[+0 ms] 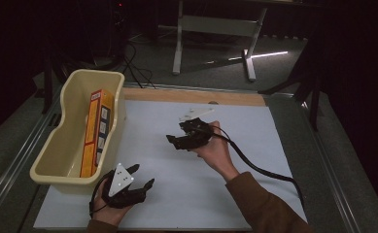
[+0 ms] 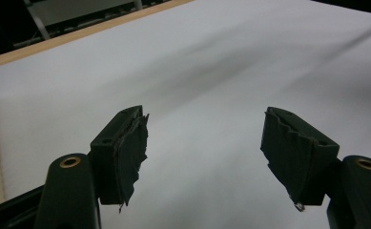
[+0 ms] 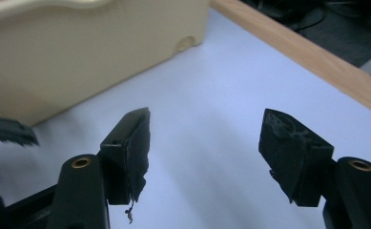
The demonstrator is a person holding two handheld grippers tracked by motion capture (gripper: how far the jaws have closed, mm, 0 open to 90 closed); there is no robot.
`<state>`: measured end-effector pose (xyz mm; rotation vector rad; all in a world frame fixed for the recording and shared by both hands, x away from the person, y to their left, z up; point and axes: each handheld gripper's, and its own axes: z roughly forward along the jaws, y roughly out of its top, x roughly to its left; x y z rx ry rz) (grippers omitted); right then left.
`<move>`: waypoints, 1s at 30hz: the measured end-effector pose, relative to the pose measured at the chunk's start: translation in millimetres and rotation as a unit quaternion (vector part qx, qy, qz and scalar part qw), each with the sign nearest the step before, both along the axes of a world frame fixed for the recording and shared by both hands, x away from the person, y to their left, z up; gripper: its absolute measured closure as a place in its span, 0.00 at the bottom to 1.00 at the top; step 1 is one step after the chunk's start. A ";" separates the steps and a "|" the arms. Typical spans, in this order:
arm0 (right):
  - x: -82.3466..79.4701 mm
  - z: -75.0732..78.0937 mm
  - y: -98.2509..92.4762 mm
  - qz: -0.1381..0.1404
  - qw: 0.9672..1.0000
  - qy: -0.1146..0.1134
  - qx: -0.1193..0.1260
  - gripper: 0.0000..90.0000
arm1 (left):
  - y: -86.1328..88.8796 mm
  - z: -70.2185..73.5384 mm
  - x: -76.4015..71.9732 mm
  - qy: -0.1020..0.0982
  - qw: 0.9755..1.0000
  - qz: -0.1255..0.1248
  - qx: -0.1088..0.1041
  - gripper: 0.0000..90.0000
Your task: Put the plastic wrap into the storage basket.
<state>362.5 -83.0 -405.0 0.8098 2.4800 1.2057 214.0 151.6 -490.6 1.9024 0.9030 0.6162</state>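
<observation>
A cream plastic bin (image 1: 55, 145) stands at the left of the white sheet (image 1: 196, 194), and an orange box (image 1: 93, 133) stands on edge inside it. My left gripper (image 1: 143, 175) rests low near the bin's front corner, held in a hand, its jaws wide apart over bare sheet (image 2: 204, 138). My right gripper (image 1: 175, 133) is at mid table, held in a hand with a brown sleeve, and points left toward the bin. Its jaws are open with nothing between them (image 3: 204, 138), and the bin's wall (image 3: 78, 52) lies just beyond them.
A wooden table edge (image 1: 191, 96) runs along the far side of the sheet. The right gripper's black cable (image 1: 264, 170) trails across the sheet to the right. Beyond the table stand a metal frame's legs (image 1: 179, 43) on a dark floor with loose cables.
</observation>
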 end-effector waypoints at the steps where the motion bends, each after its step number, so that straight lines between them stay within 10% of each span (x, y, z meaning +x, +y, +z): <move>1: -1.7 -1.0 -6.9 -0.002 1.000 -0.001 0.007 0.38 | 0.0 -0.2 0.1 0.000 1.000 0.001 0.000 0.36; 19: -49.0 -49.8 -116.7 -0.089 0.994 -0.056 0.023 0.36 | 0.7 -0.7 1.7 0.000 1.000 0.008 0.000 0.36; 30: -70.9 -84.5 -162.4 -0.136 0.987 -0.030 0.086 0.27 | 0.8 -0.9 1.9 0.000 1.000 0.010 -0.001 0.36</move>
